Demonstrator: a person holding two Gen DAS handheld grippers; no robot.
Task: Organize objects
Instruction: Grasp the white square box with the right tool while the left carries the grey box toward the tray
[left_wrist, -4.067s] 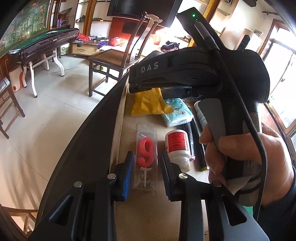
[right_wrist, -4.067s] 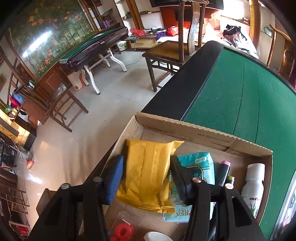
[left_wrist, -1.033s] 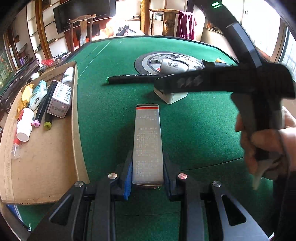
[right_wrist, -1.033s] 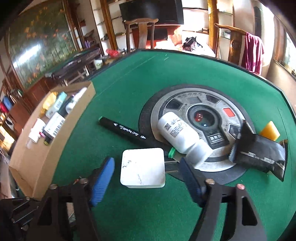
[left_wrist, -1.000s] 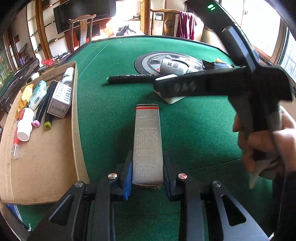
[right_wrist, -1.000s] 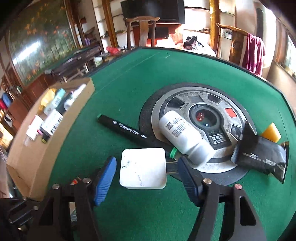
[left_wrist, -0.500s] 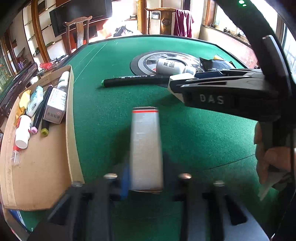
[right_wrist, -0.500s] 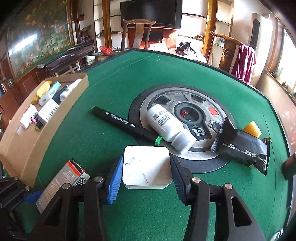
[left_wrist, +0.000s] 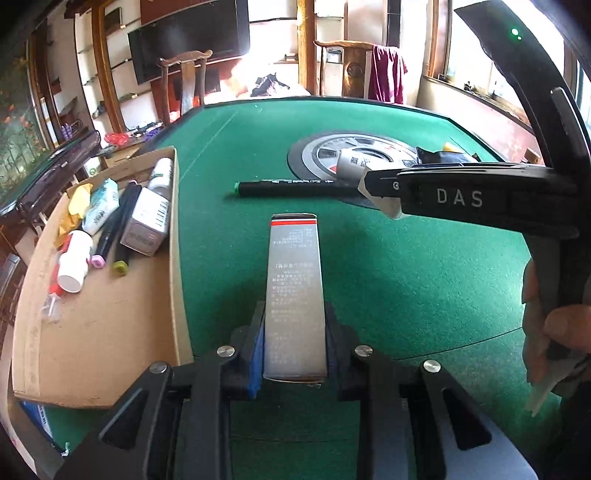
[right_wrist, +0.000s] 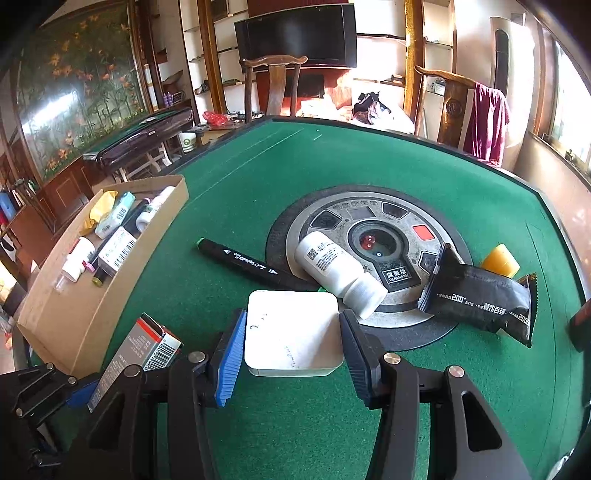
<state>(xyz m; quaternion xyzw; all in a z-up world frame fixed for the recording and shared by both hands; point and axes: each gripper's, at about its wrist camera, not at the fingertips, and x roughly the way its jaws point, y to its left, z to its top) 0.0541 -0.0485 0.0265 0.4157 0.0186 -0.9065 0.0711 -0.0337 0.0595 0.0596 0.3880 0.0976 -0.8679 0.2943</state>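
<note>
The left gripper (left_wrist: 294, 343) clamps a tall grey carton (left_wrist: 294, 295); the right gripper (right_wrist: 291, 343) clamps a white square box (right_wrist: 293, 332). Carry both level, left, over the cardboard tray's (left_wrist: 173, 258) near bare floor before releasing.

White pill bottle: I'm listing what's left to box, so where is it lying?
In the right wrist view, the white pill bottle lies on its side on the round centre panel, between the black marker and the black packet.
</note>
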